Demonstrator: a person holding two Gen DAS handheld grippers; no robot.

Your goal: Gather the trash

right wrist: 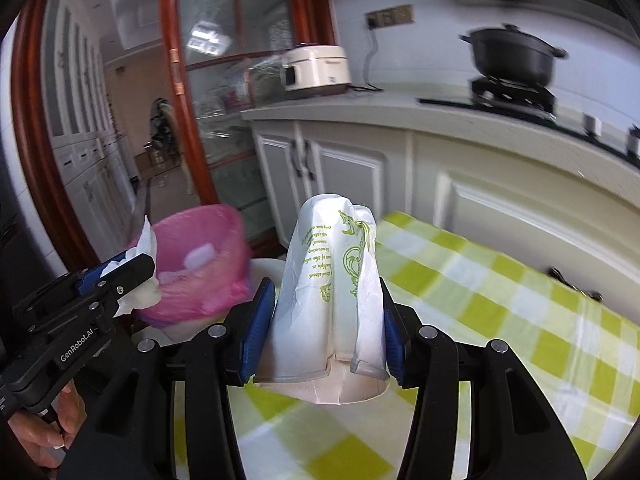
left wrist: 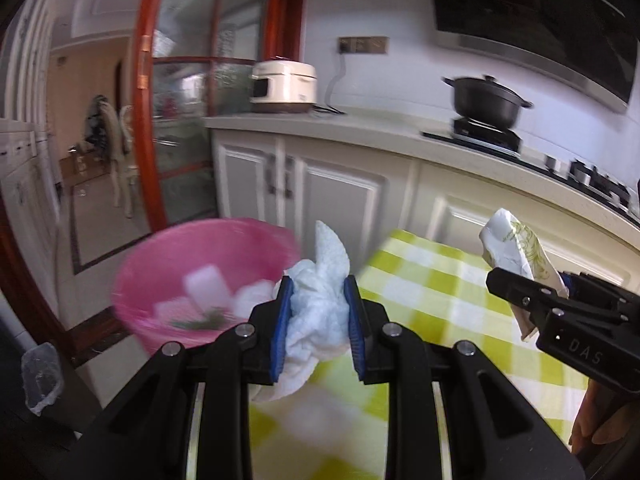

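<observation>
My left gripper (left wrist: pixel 318 320) is shut on a crumpled white tissue (left wrist: pixel 316 308) and holds it above the table, just right of the pink-lined trash bin (left wrist: pixel 168 256). The bin holds white scraps and a green sprig. My right gripper (right wrist: pixel 326 332) is shut on a crushed white paper cup (right wrist: pixel 332 280) with green print, held above the checked tablecloth. In the left wrist view the right gripper (left wrist: pixel 532 304) with the cup (left wrist: pixel 516 248) is at the right. In the right wrist view the left gripper (right wrist: pixel 120 276) with the tissue (right wrist: pixel 140 296) is in front of the bin (right wrist: pixel 208 248).
A green-and-white checked tablecloth (left wrist: pixel 440 280) covers the table below both grippers. Beyond it run white kitchen cabinets (left wrist: pixel 340 184), a counter with a rice cooker (left wrist: pixel 284 86) and a black pot (left wrist: pixel 486 100) on a stove. A glass door with a red frame (left wrist: pixel 180 92) stands at left.
</observation>
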